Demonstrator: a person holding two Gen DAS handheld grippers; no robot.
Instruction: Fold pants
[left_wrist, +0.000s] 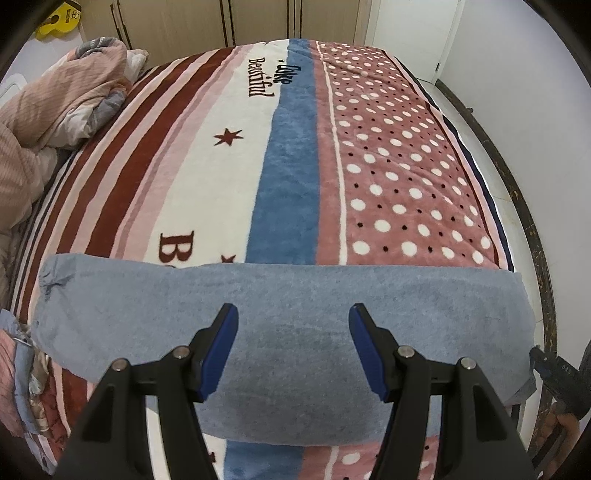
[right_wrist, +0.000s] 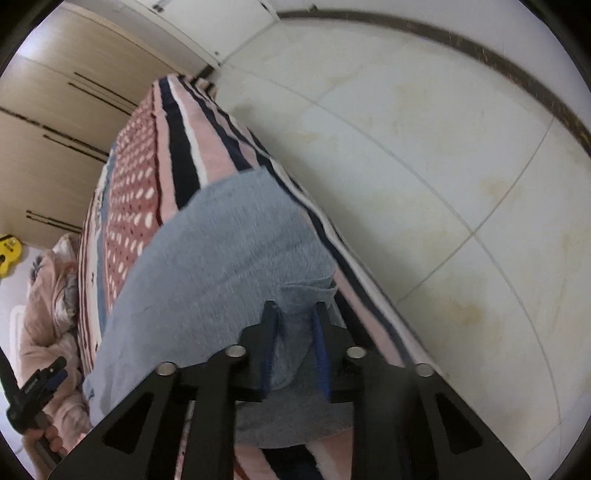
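Observation:
Light blue pants (left_wrist: 147, 314) lie folded in a wide band across the near end of the striped and dotted blanket (left_wrist: 288, 166). My left gripper (left_wrist: 293, 310) hovers over the middle of the band, open, with nothing pinched between its blue pads. In the right wrist view the pants (right_wrist: 221, 266) reach the bed's edge, and my right gripper (right_wrist: 295, 306) is shut on a bunched fold at their end. That gripper's tip also shows as a dark shape (left_wrist: 546, 363) at the pants' right end in the left wrist view. The left gripper's fingers (right_wrist: 48, 376) appear at the lower left, held by a hand.
A crumpled pink quilt (left_wrist: 55, 96) is piled at the bed's far left. Beige wardrobe doors (left_wrist: 221, 22) stand behind the bed, with a yellow toy guitar (left_wrist: 55, 22) beside them. White floor tiles (right_wrist: 443, 166) run along the bed's right side.

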